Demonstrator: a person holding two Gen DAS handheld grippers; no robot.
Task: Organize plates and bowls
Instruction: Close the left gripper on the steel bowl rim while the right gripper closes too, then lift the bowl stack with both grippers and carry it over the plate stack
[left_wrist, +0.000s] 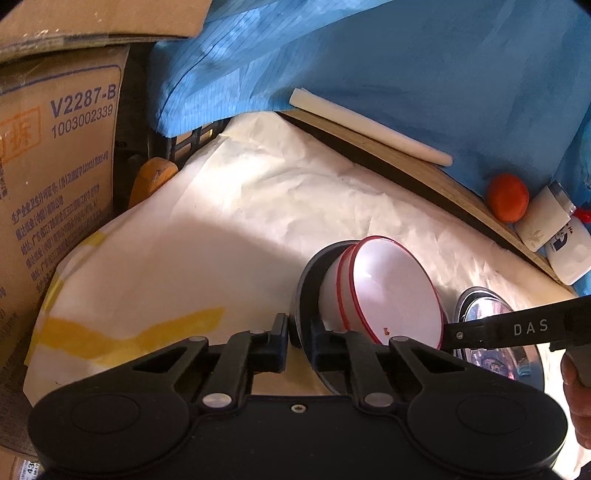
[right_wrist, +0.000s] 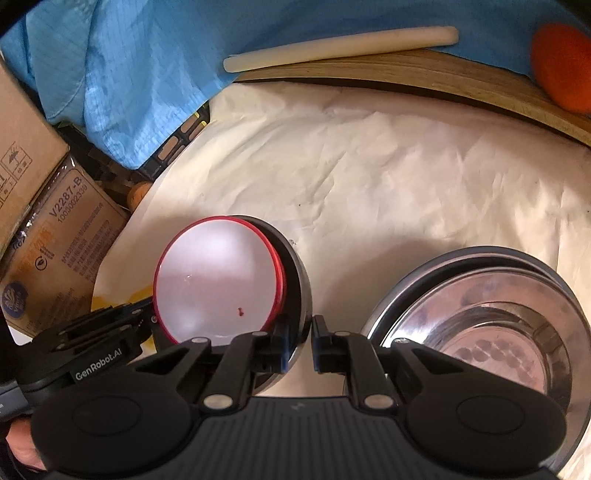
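Two nested white bowls with red rims (left_wrist: 391, 291) sit tilted inside a dark steel bowl (left_wrist: 308, 280) on white paper. My left gripper (left_wrist: 300, 332) is shut on the steel bowl's rim. In the right wrist view the white bowls (right_wrist: 218, 280) and the steel bowl (right_wrist: 295, 266) lie at the left. My right gripper (right_wrist: 300, 343) grips the steel bowl's rim on its other side, jaws nearly closed. Stacked shiny steel bowls (right_wrist: 491, 332) stand to the right, also in the left wrist view (left_wrist: 487, 314).
Cardboard boxes (left_wrist: 55, 177) stand at the left. Blue cloth (left_wrist: 369, 55) covers the back, with a white foam strip (left_wrist: 369, 125) on a wooden board (left_wrist: 424, 173). An orange fruit (left_wrist: 506, 197) and white bottles (left_wrist: 554, 229) sit at the right.
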